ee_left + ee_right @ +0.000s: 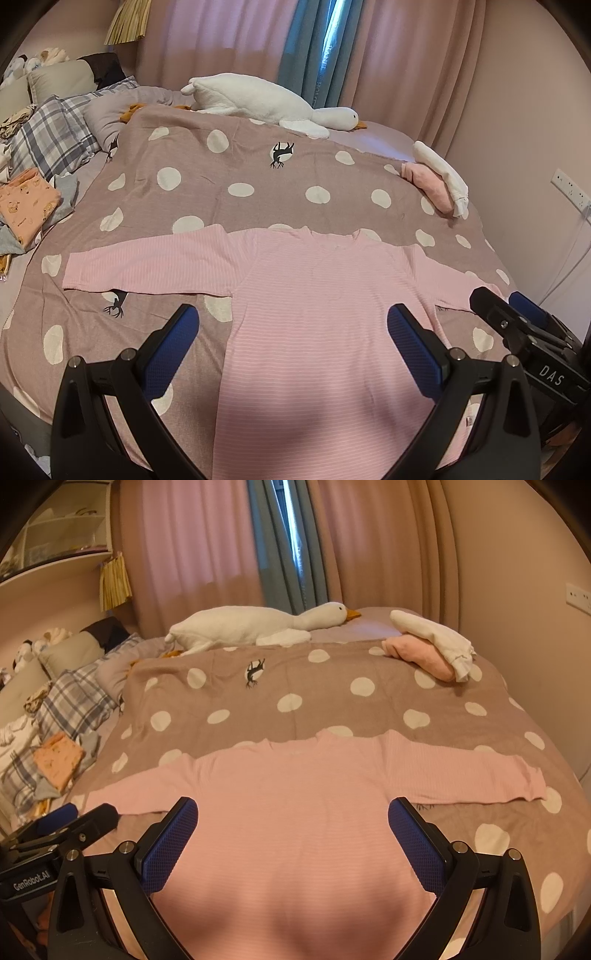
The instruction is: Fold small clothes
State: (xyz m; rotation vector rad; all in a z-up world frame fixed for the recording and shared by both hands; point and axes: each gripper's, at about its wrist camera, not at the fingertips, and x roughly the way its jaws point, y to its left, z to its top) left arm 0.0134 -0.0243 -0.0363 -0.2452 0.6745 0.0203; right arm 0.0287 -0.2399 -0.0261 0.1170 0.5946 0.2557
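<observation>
A pink striped long-sleeved top (317, 295) lies spread flat on the polka-dot blanket (258, 177) that covers the bed, neck toward the curtains and both sleeves stretched out sideways. Every place here is given from that top.

The left tool (291, 332) hangs over its lower body with the blue pads (173, 343) spread wide and nothing between them; one pad sits over the blanket just off the top's left edge, the other over the fabric. The right tool (293, 827) is likewise wide open and empty above the top's middle.

The left wrist view shows the whole left sleeve to its cuff, and the right tool at the right edge near the other sleeve's cuff. The right wrist view shows the right sleeve in full, and the left tool low at the left edge.

Beyond the neck lies a white plush goose (273, 103). Beyond the right sleeve sit folded pink and white clothes (432, 650). Past the left sleeve is an orange printed garment (26, 206) beside a plaid pillow (55, 136).
</observation>
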